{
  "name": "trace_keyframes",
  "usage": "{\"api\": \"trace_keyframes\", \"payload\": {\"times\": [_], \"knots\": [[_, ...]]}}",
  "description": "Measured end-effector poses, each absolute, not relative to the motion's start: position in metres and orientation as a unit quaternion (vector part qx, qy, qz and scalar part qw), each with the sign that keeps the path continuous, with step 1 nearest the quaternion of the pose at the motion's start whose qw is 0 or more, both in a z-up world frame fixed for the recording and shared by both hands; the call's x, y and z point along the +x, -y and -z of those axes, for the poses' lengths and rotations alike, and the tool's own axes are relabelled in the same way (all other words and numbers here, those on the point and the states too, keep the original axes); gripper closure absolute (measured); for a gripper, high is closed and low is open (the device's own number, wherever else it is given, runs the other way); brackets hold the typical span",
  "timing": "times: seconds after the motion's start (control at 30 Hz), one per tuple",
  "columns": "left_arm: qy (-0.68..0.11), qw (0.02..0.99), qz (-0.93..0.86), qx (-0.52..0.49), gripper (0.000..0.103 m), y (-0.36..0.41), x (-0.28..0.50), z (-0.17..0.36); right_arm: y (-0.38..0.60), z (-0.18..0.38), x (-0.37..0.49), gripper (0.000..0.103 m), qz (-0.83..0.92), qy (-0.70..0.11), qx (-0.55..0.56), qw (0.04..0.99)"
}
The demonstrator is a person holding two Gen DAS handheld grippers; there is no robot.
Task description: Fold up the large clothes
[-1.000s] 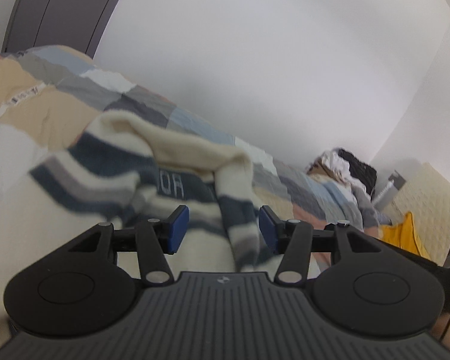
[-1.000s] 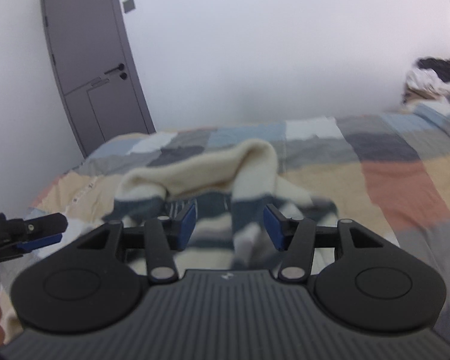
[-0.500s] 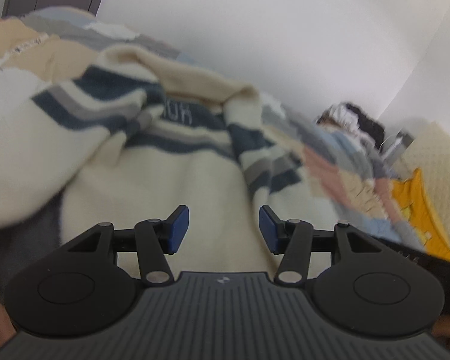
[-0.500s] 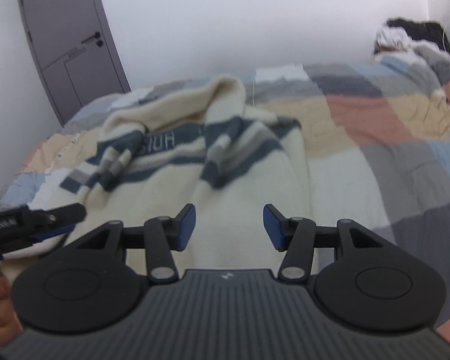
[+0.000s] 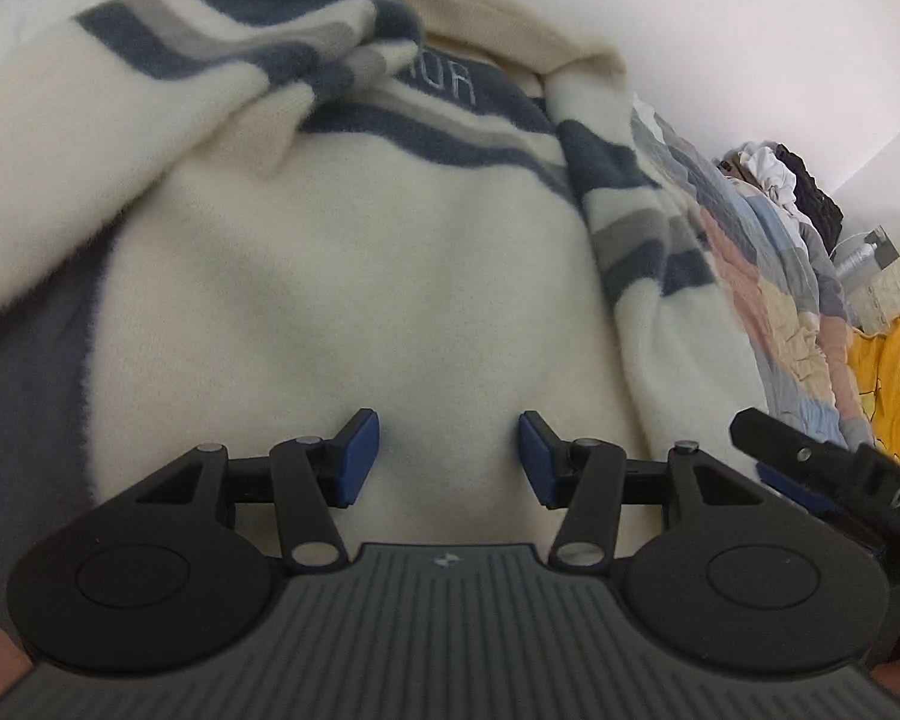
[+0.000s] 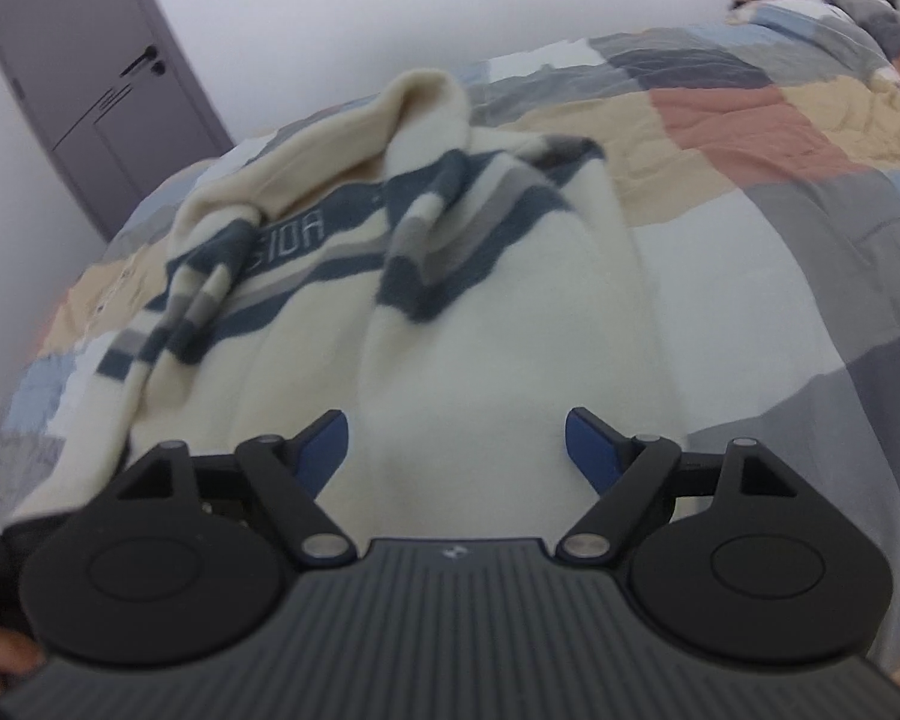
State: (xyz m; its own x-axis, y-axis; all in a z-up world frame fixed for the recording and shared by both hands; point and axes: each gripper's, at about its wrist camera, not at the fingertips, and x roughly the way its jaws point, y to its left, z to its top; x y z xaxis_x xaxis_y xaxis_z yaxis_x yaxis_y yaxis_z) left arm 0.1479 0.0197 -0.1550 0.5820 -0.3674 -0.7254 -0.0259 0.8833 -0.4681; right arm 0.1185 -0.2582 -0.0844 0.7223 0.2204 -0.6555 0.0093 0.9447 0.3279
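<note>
Right wrist view: striped sweater (image 6: 486, 324) on patchwork bed (image 6: 780, 138), grey door (image 6: 72, 72) behind; both jaws released.

The sweater (image 6: 486, 324) is cream, crossed by navy and grey stripes, with pale lettering on one navy band. The quilt (image 6: 750, 138) under it is a patchwork of tan, terracotta, grey, white and light blue squares. The door (image 6: 84, 84) is grey-purple against a white wall (image 6: 420, 6). Both grippers are black with blue pads (image 5: 360, 459). A yellow cloth (image 5: 885, 384) lies at the bed's edge.
</note>
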Motion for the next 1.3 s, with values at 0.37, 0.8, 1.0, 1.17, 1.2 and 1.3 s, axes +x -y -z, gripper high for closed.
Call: {"api": "trace_keyframes", "payload": {"times": [0.37, 0.8, 1.0, 1.17, 1.2, 1.3], "knots": [[-0.446, 0.860, 0.098, -0.227, 0.046, -0.022, 0.147, 0.154, 0.247, 0.101, 0.117, 0.022, -0.061, -0.383, 0.103, 0.916], [-0.428, 0.871, 0.089, -0.222, 0.045, -0.026, 0.137, 0.143, 0.222, 0.108, 0.116, 0.067, -0.024, -0.397, -0.019, 0.917], [-0.421, 0.874, 0.083, -0.227, 0.045, -0.032, 0.133, 0.140, 0.251, 0.081, 0.109, 0.083, 0.018, -0.357, 0.036, 0.933], [-0.411, 0.877, 0.082, -0.234, 0.045, -0.037, 0.129, 0.136, 0.296, 0.047, 0.125, 0.083, 0.048, -0.328, 0.078, 0.940], [-0.408, 0.879, 0.084, -0.232, 0.045, -0.037, 0.127, 0.135, 0.305, 0.039, 0.131, 0.084, 0.054, -0.321, 0.077, 0.942], [-0.398, 0.886, 0.085, -0.224, 0.045, -0.035, 0.124, 0.130, 0.338, 0.008, 0.162, 0.084, 0.070, -0.295, 0.070, 0.950]]}}
